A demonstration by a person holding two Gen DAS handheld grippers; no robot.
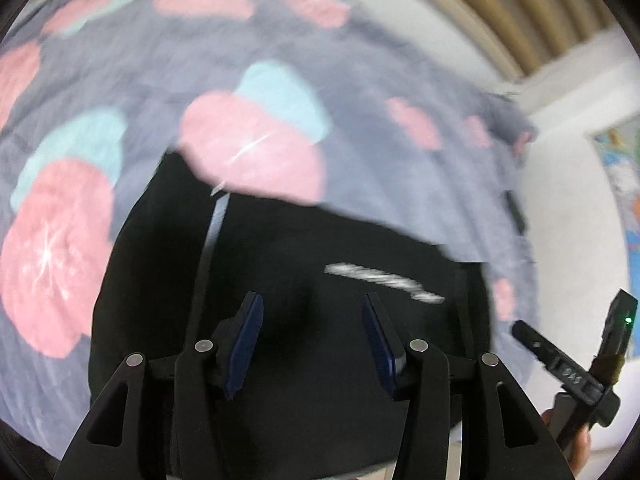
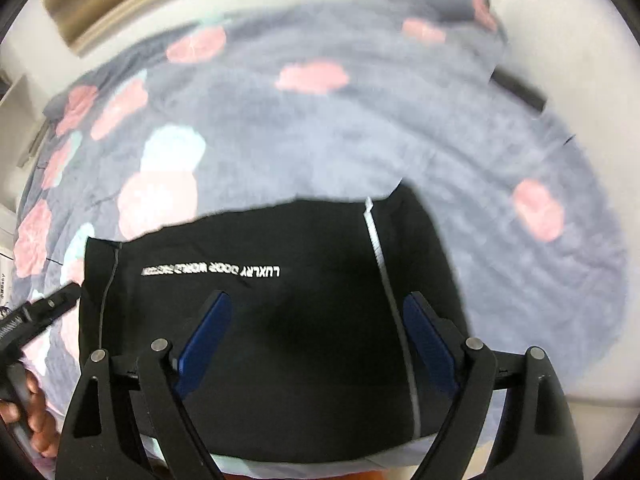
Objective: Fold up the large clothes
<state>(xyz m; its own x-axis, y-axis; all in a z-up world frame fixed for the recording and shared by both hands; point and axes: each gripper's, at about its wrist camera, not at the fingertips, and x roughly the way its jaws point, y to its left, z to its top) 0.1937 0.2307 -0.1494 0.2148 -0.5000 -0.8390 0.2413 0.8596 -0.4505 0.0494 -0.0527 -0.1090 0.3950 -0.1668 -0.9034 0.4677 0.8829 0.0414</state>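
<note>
A black garment (image 1: 300,248) (image 2: 312,240) lies folded into a compact block on a bed, with a white stripe (image 2: 384,264) down one side and a line of white lettering (image 2: 212,270) across it. My left gripper (image 1: 312,300) hovers above the garment, jaws open, nothing between the blue pads. My right gripper (image 2: 318,298) hangs over the same garment with its jaws wide open and empty. Each gripper shows at the edge of the other's view: the right one (image 1: 576,360) and the left one (image 2: 40,312), held by a hand (image 2: 36,420).
A grey blanket (image 1: 120,80) (image 2: 360,120) with pink and teal flower patches covers the bed around the garment. A small dark object (image 2: 518,90) lies at the blanket's far edge. White wall, a tan curtain (image 1: 500,0) and a colourful poster (image 1: 624,184) lie beyond.
</note>
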